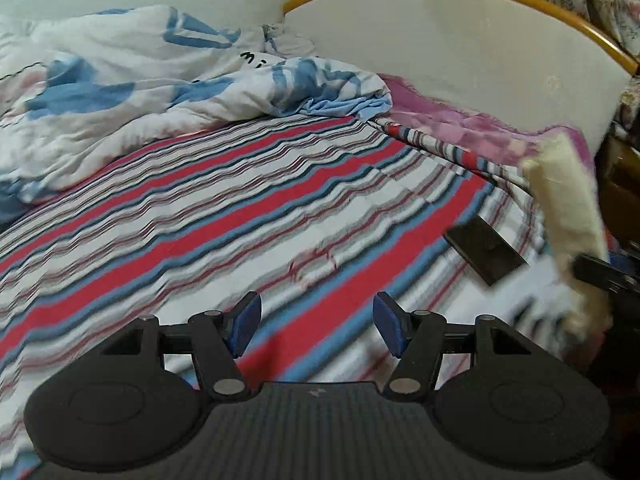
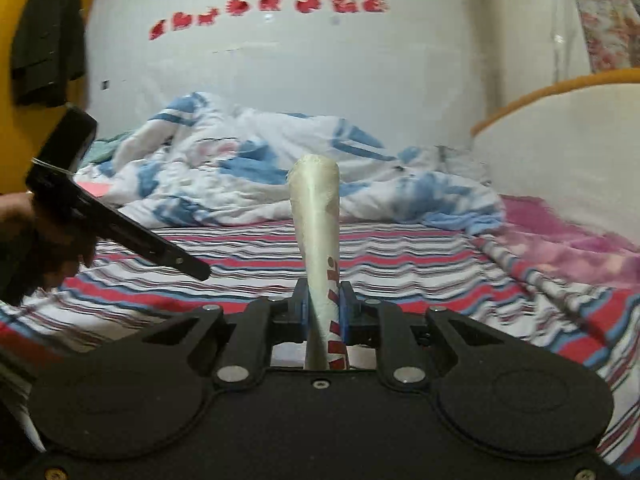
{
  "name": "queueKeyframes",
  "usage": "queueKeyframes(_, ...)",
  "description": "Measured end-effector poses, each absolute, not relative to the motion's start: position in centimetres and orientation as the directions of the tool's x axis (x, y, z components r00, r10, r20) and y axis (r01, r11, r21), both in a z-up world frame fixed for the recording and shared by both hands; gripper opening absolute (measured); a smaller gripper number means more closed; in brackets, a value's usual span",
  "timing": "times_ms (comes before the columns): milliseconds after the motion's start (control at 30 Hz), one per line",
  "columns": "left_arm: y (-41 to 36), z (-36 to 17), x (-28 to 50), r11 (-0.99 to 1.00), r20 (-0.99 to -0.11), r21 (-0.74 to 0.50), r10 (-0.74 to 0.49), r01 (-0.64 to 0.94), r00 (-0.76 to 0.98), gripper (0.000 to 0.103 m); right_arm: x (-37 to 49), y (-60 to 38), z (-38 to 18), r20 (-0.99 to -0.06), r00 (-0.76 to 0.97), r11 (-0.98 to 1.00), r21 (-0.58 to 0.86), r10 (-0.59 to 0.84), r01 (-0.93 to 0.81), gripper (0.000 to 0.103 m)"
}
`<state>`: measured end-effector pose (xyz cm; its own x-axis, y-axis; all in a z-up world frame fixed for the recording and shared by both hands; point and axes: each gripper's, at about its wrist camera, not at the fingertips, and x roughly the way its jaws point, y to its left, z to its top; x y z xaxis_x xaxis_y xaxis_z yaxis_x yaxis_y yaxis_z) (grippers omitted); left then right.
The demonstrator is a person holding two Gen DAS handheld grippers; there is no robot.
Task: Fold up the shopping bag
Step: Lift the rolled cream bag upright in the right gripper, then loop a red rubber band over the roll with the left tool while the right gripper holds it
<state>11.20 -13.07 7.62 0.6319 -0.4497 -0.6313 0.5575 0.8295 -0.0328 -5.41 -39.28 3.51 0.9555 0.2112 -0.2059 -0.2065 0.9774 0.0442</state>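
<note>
1. Over the striped bedsheet [image 1: 224, 216], the left gripper [image 1: 316, 326] hangs with its jaws spread wide and nothing between them.
2. Right gripper [image 2: 323, 308] pinches the cream shopping bag [image 2: 318, 216], folded narrow, standing upright.
3. Far side: rumpled blue-white duvet [image 2: 256, 168], white wall [image 2: 320, 64].

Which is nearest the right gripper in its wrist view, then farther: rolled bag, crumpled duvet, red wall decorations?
1. Rolled bag, clamped in the right gripper, centre.
2. Crumpled duvet, across the bed behind.
3. Red wall decorations, high on the wall.
</note>
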Motion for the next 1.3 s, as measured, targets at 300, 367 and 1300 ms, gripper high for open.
queueKeyframes(300,-15.8,3.3,17.8,0.854,-0.695,-0.036,-0.395,0.519,0.601,0.04,-2.9,-40.9,2.0,-0.216,0.941,0.965,0.089,0.262,-0.248,0.014)
queueKeyframes(367,-15.7,2.7,18.5,0.856,-0.709,-0.055,-0.396,0.514,0.583,0.04,-2.8,-40.8,1.8,-0.213,0.936,0.96,0.1,0.279,-0.263,0.014)
queueKeyframes(1300,-10.4,13.0,7.6,0.783,-0.481,-0.019,-0.553,0.622,0.681,0.001,-5.1,-35.8,5.0,-0.174,0.859,0.875,0.038,0.482,-0.483,0.014)
